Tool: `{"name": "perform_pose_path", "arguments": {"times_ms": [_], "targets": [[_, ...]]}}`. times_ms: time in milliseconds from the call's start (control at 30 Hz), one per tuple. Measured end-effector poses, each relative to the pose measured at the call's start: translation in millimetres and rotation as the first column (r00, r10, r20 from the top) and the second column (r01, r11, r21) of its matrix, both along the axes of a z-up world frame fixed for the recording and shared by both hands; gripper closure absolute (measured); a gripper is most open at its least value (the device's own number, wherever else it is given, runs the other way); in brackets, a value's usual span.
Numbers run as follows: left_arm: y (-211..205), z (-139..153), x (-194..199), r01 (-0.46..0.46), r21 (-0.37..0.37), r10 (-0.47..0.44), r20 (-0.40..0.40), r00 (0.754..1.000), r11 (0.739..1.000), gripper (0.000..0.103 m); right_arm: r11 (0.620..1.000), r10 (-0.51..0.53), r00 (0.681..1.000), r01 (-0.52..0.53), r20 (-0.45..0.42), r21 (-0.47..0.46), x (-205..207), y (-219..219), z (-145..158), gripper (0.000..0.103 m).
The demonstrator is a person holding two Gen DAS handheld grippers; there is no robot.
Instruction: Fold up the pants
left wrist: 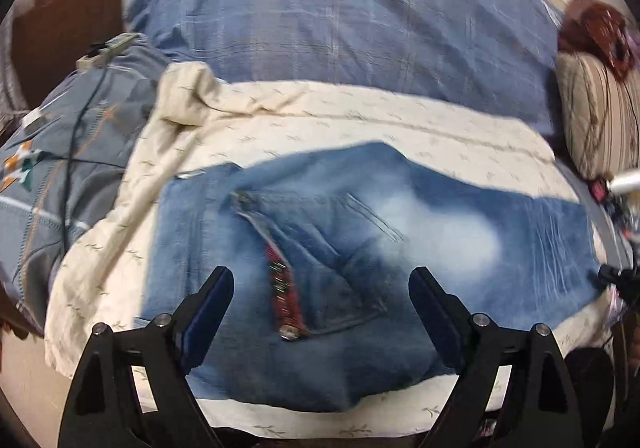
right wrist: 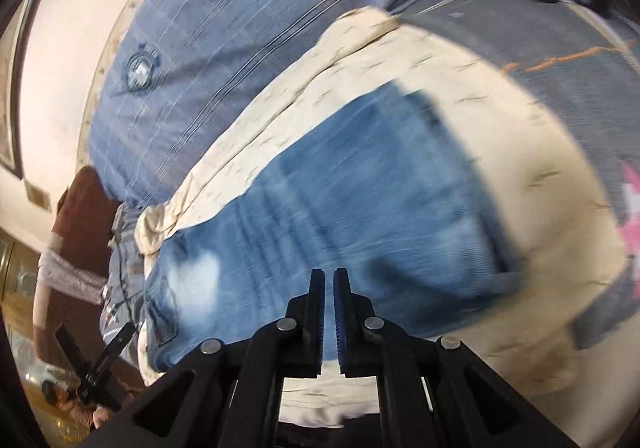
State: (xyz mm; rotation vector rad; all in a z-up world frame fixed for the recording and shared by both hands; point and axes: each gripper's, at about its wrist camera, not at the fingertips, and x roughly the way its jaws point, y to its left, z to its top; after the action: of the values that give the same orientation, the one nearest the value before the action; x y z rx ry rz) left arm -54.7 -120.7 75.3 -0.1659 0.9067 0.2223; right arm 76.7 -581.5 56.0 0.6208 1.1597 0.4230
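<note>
Pants [left wrist: 360, 240]: blue jeans, folded into a broad band, lying flat on the cream sheet, near its front edge; back pocket and red-lined waistband facing up in the left wrist view.
Cream sheet [left wrist: 320, 120]: spread over the bed, patterned with small sprigs, bunched into a lump at its far left corner.
Blue checked cover [left wrist: 320, 28]: beyond the sheet's far edge, round emblem near the middle.
Grey patterned bedding [left wrist: 60, 152]: off the sheet's left edge, a dark cable running across it.
Striped pillow [left wrist: 592, 108]: off the sheet's right edge.
Left gripper [left wrist: 322, 280]: over the jeans' pocket area, jaws spread wide, nothing between the pads.
Right gripper [right wrist: 329, 276]: over the jeans' front edge, jaws clenched to a thin slit, no cloth seen pinched; picture blurred.
</note>
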Motion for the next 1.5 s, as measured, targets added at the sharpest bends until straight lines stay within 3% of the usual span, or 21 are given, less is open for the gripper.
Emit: {"name": "perform_pose_path", "arguments": {"times_ms": [200,267,333,467,533,633,667,767,867,933,1067,1133,1233,1400,1500], "targets": [[-9,-48,14,0.038,0.018,-0.035,-0.179,0.983,0.999,0.013,0.999,-0.032,0.996,0.030,-0.085,-0.015,-3,-20,-28,0.096],[-14,-46,13,0.052,0.053,-0.042,-0.178,0.983,0.997,0.013,0.999,-0.039,0.995,0.040,-0.090,0.010,-5,-22,-33,0.096],[-18,-37,15,0.059,0.039,-0.052,-0.165,0.985,0.998,0.013,0.999,-0.039,0.996,0.041,-0.079,0.024,-8,-27,-29,0.095],[-32,-16,28,0.062,0.032,-0.058,-0.124,0.991,0.998,0.013,0.990,-0.080,0.997,0.078,0.011,0.121,-18,-46,-12,0.096],[-46,-8,42,0.135,-0.012,-0.136,-0.094,0.986,0.991,0.013,0.982,-0.104,0.994,0.099,0.026,0.164,-24,-58,-10,0.096],[-78,1,63,0.225,-0.019,-0.226,-0.069,0.972,0.974,0.013,0.967,-0.146,0.989,0.139,0.015,0.214,-33,-70,-15,0.094],[-95,3,74,0.281,-0.024,-0.282,-0.060,0.957,0.959,0.013,0.959,-0.156,0.988,0.152,-0.001,0.238,-37,-76,-19,0.085],[-130,5,96,0.385,-0.007,-0.385,-0.044,0.922,0.923,0.013,0.921,-0.234,0.972,0.226,-0.016,0.318,-52,-91,-28,0.023],[-171,2,121,0.499,0.007,-0.498,-0.047,0.866,0.867,0.013,0.886,-0.254,0.967,0.231,0.003,0.401,-56,-99,-30,0.022],[-198,-2,142,0.584,-0.009,-0.584,-0.052,0.810,0.812,0.013,0.887,-0.249,0.968,0.224,0.010,0.404,-55,-100,-31,0.022],[-242,0,169,0.690,0.020,-0.688,-0.057,0.723,0.724,0.018,0.874,-0.222,0.975,0.208,-0.019,0.440,-49,-96,-41,0.022],[-265,1,184,0.747,0.025,-0.745,-0.061,0.664,0.664,0.018,0.871,-0.211,0.977,0.197,-0.021,0.450,-49,-93,-46,0.022],[-289,-4,204,0.800,0.014,-0.797,-0.084,0.598,0.599,0.018,0.861,-0.210,0.977,0.194,-0.017,0.469,-47,-90,-54,0.024],[-312,-15,232,0.850,-0.060,-0.850,-0.103,0.517,0.524,0.018,0.850,-0.205,0.978,0.189,-0.022,0.492,-43,-87,-67,0.029],[-326,-21,235,0.883,-0.110,-0.889,-0.104,0.446,0.456,0.031,0.848,-0.185,0.983,0.164,-0.009,0.503,-44,-84,-73,0.035]]}}
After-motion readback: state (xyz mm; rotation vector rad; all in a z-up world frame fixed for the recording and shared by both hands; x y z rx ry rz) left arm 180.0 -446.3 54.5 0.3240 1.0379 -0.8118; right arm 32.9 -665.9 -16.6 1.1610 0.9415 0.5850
